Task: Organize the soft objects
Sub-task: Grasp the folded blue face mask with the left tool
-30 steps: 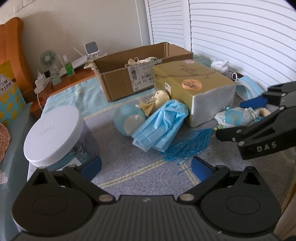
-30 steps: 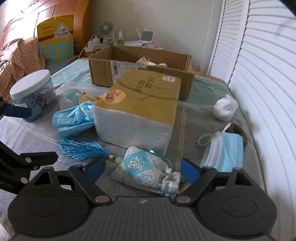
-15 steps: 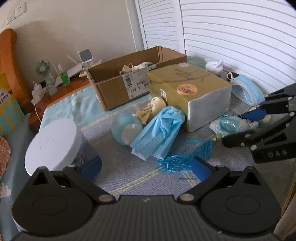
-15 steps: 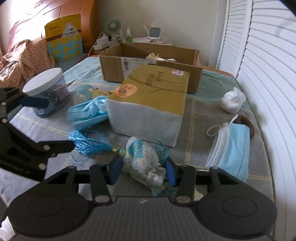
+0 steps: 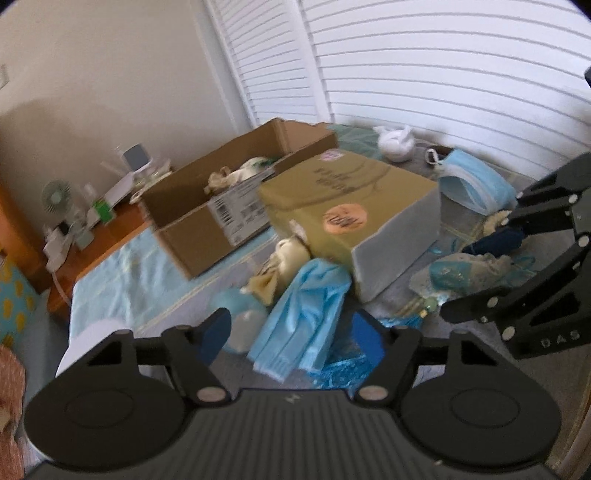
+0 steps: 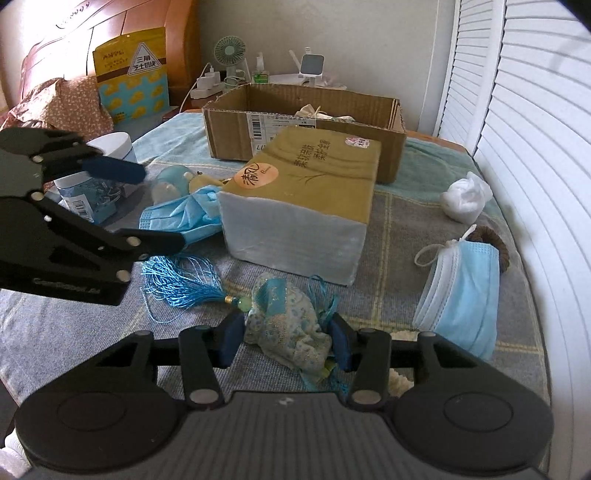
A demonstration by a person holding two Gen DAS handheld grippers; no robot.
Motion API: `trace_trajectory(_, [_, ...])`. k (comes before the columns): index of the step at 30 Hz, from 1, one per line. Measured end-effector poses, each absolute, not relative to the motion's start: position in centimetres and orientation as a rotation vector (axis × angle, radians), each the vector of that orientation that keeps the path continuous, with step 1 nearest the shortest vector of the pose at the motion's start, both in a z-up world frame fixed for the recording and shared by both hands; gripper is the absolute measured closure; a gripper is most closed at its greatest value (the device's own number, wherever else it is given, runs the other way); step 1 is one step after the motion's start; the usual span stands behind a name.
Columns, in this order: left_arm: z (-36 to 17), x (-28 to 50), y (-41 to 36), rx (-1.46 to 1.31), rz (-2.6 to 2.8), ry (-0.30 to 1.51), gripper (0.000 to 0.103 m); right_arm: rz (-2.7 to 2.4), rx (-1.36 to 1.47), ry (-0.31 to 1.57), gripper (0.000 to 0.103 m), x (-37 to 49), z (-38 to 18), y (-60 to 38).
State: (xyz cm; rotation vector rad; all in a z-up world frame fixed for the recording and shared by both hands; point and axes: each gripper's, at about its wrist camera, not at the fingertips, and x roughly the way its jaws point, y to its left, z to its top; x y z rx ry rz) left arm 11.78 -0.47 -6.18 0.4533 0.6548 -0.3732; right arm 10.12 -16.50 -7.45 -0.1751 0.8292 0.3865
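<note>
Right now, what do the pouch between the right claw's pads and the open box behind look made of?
Pouch: soft woven fabric, probably brocade, with glittery thread; it crumples and sparkles. Open box: plain brown corrugated cardboard, matte; fluted edges show at the flap.

Both low, close — sharing tissue pack (image 5: pixel 343 210).

1. The pouch (image 6: pixel 291 325) is glittery cloth.
2. The box (image 6: pixel 295 122) is matt, rough cardboard.
3. The tissue pack (image 6: pixel 306 177) has smooth, slightly glossy plastic wrap.
4. The tassel (image 6: pixel 184 280) is shiny thread.
5. The headboard (image 6: pixel 110 22) is glossy wood.
</note>
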Motion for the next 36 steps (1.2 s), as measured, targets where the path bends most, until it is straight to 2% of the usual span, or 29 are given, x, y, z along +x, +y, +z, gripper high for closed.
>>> trace_trajectory(10, [-7.7,12.9,-2.8,0.579,-0.455,0.622,0.045,0.394,-0.173,0.829,0.048,10.1,-7.5,-16.6])
trace_trajectory(18, [-8.2,12.9,-3.1,0.577,-0.496,0.64,0.069,0.395,-0.176,0.83,0.047,10.1,-7.4,-16.5])
trace_trajectory(24, [-7.8,12.6,-2.4,0.569,-0.482,0.636,0.081,0.393,-0.203,0.824,0.042,10.1,-7.6,-16.3])
trace_trajectory(31, [-6.7,12.1,-1.7,0.539,-0.49,0.644,0.082,0.398,-0.218,0.825,0.063,9.7,-7.1,-16.0])
trace_trajectory(36, [-5.5,11.2,-1.1,0.495,-0.517,0.673,0.082,0.396,-0.222,0.81,0.066,9.2,-6.3,-16.2])
